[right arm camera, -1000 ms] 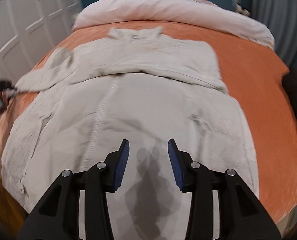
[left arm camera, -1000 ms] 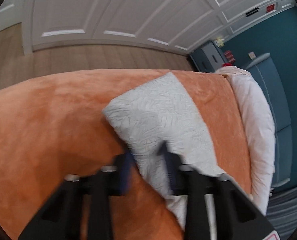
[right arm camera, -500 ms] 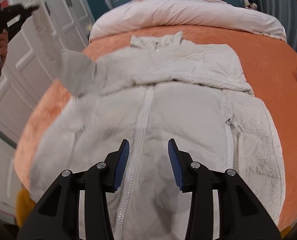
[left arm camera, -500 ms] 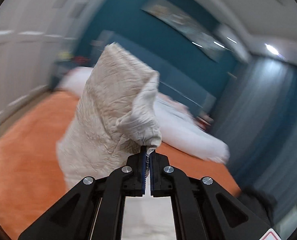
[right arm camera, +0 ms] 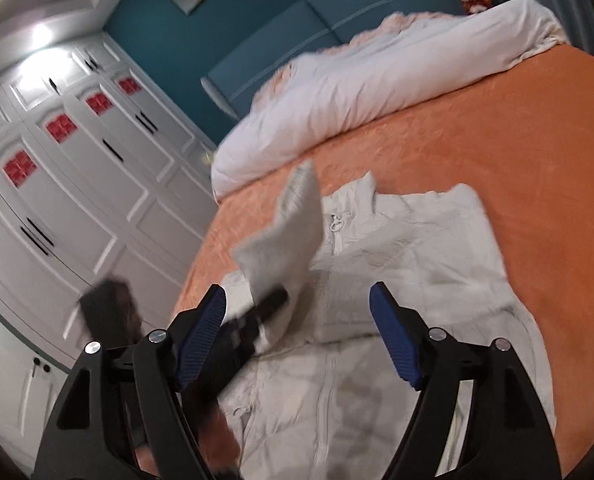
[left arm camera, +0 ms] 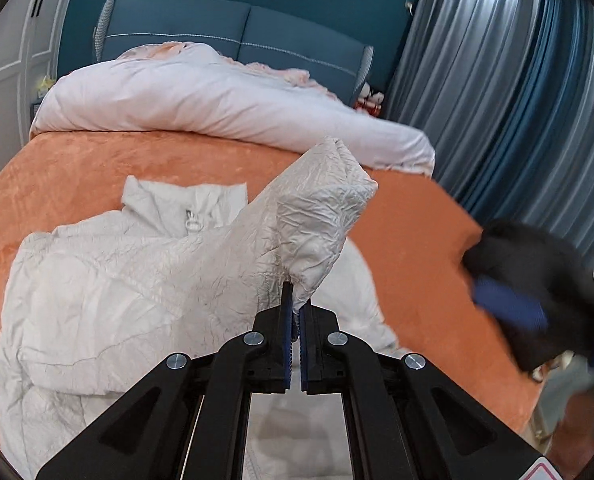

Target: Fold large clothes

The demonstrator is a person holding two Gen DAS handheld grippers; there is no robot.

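Note:
A white crinkled zip jacket (left arm camera: 109,292) lies front-up on the orange bedspread (left arm camera: 409,240), collar toward the pillows. My left gripper (left arm camera: 293,312) is shut on the cuff of the jacket's sleeve (left arm camera: 317,216) and holds it raised over the jacket's chest. In the right wrist view the jacket (right arm camera: 409,280) lies ahead, with the lifted sleeve (right arm camera: 285,236) and the left gripper (right arm camera: 257,316) at centre left. My right gripper (right arm camera: 297,336) is open wide and empty above the jacket's lower front; it shows blurred in the left wrist view (left arm camera: 509,308) at the right.
A rolled white duvet (left arm camera: 217,108) lies across the head of the bed before a blue headboard (left arm camera: 237,36). Grey-blue curtains (left arm camera: 517,92) hang on the right. White wardrobe doors (right arm camera: 77,184) stand beside the bed's left edge.
My left gripper closed on the sleeve cuff at the bed's left side, lifted it and swung it over the jacket's chest. My right gripper opened wider and tilted.

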